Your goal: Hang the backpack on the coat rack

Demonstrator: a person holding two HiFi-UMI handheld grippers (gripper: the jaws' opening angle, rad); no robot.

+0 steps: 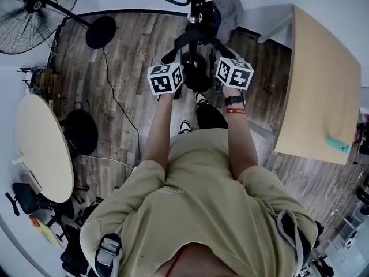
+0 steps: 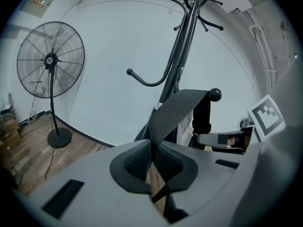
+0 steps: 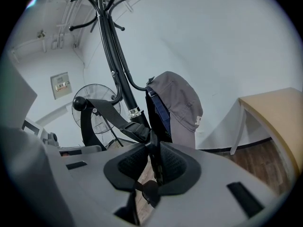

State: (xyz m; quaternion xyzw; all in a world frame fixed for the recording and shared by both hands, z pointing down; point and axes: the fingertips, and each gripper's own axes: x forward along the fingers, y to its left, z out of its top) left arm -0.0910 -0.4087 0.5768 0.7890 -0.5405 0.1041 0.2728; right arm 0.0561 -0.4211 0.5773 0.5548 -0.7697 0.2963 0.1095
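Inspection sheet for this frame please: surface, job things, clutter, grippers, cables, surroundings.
Surface: wood floor; no worktop in use.
Job's things: black backpack at the coat rack, between the grippers. Its strap reaches a ball-tipped hook; cannot tell if it is seated.
Clutter: grey cap on the rack; dark gear on the floor by the round table.
Grippers: left gripper shut on the strap; right gripper shut on the strap.
Cables: one cable trails over the floor from the fan.
Surroundings: fan and round table at left, rectangular table at right, white wall behind.
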